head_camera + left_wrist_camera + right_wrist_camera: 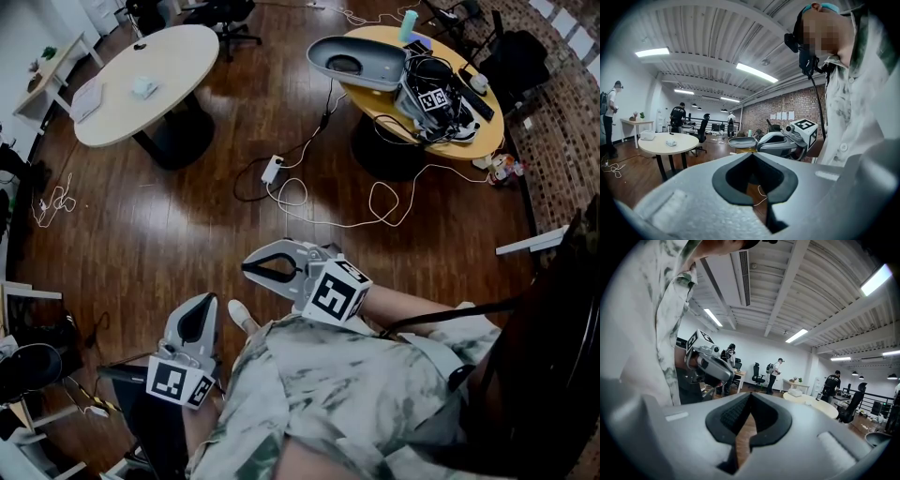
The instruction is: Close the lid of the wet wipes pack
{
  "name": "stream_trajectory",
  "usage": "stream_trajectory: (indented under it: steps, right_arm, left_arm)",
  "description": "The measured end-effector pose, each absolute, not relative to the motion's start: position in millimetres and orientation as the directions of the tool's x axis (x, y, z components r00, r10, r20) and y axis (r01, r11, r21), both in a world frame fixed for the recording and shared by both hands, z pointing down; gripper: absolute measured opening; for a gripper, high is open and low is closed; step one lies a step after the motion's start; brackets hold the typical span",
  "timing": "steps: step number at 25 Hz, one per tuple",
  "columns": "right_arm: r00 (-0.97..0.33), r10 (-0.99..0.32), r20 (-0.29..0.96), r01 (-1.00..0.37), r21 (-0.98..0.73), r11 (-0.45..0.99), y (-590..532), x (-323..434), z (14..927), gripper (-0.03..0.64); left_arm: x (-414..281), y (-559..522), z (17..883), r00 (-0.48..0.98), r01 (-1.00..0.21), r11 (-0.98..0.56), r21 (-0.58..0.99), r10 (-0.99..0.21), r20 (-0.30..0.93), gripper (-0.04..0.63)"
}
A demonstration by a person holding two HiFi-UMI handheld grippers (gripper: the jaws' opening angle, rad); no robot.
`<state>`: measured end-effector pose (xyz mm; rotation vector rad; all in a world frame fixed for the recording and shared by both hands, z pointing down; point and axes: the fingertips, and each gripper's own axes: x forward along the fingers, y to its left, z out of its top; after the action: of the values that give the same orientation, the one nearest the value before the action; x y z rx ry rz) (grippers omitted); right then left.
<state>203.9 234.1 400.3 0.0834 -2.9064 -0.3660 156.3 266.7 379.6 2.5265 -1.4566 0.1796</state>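
No wet wipes pack can be made out for certain in any view. A small pale item (pixel 143 86) lies on the round white table (pixel 178 52) far off at the upper left; what it is cannot be told. Both grippers hang close to the person's body over the wooden floor. My left gripper (pixel 200 309) is low on the left with its jaws shut and empty (pixel 752 155). My right gripper (pixel 251 268) points left at mid-frame, also shut on nothing (pixel 750 395). Each gripper view shows the other gripper: the right gripper (pixel 785 140) and the left gripper (pixel 710 364).
A round yellow table (pixel 487 120) at the upper right carries a grey device (pixel 356 61), a marker cube and tangled cables. White cables (pixel 375 202) and a power strip (pixel 273 169) lie on the floor. A dark chair (pixel 553 328) stands at the right. Several people stand at the far desks (pixel 777 373).
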Motion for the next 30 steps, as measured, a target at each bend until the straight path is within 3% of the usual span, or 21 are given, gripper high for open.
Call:
stream_trajectory:
  steps: [30]
  right_arm:
    - [-0.968, -0.085, 0.236, -0.027, 0.238, 0.971, 228.6, 211.9, 415.9, 0.006]
  left_arm:
    - [167.1, 257.1, 385.9, 0.521, -0.853, -0.503, 0.139, -0.822, 0.229, 0.002]
